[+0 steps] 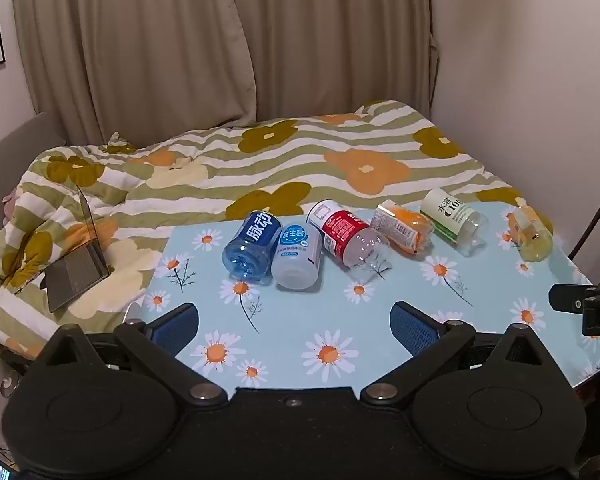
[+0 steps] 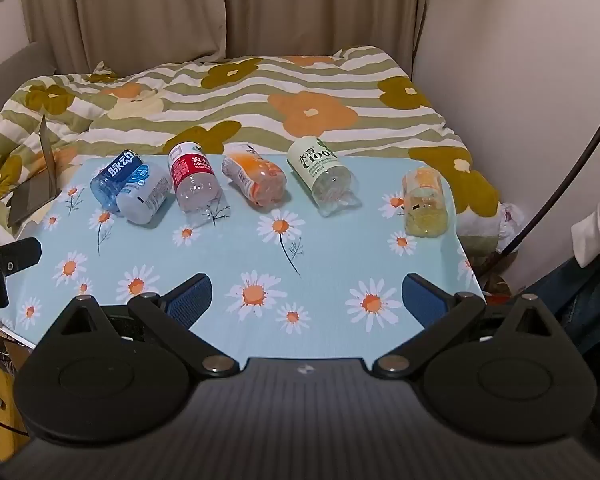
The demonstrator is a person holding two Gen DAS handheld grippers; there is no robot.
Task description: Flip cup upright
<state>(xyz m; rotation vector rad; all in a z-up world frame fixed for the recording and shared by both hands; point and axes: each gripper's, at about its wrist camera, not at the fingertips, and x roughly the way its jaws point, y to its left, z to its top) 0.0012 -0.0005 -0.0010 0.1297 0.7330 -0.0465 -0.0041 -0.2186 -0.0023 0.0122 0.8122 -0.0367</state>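
Note:
Several cut-off bottle cups lie on their sides in a row on the daisy-print table [image 1: 300, 320] [image 2: 320, 264]. From the left: a blue cup [image 1: 252, 246] [image 2: 112, 186], a white cup [image 1: 298, 256] [image 2: 146, 198], a red-labelled clear cup [image 1: 346, 236] [image 2: 194, 184], an orange cup [image 1: 404, 228] [image 2: 254, 178], a green-labelled clear cup [image 1: 454, 216] [image 2: 324, 176] and a yellow cup [image 1: 532, 236] [image 2: 426, 204]. My left gripper [image 1: 296, 320] is open and empty, nearer than the blue and white cups. My right gripper [image 2: 306, 300] is open and empty, nearer than the row's middle.
A bed with a striped flower quilt [image 1: 260, 160] [image 2: 260, 96] lies behind the table. An open laptop [image 1: 80, 264] [image 2: 36, 192] rests on the quilt at the left. A wall and a dark cable [image 2: 560, 184] are at the right. Curtains hang behind.

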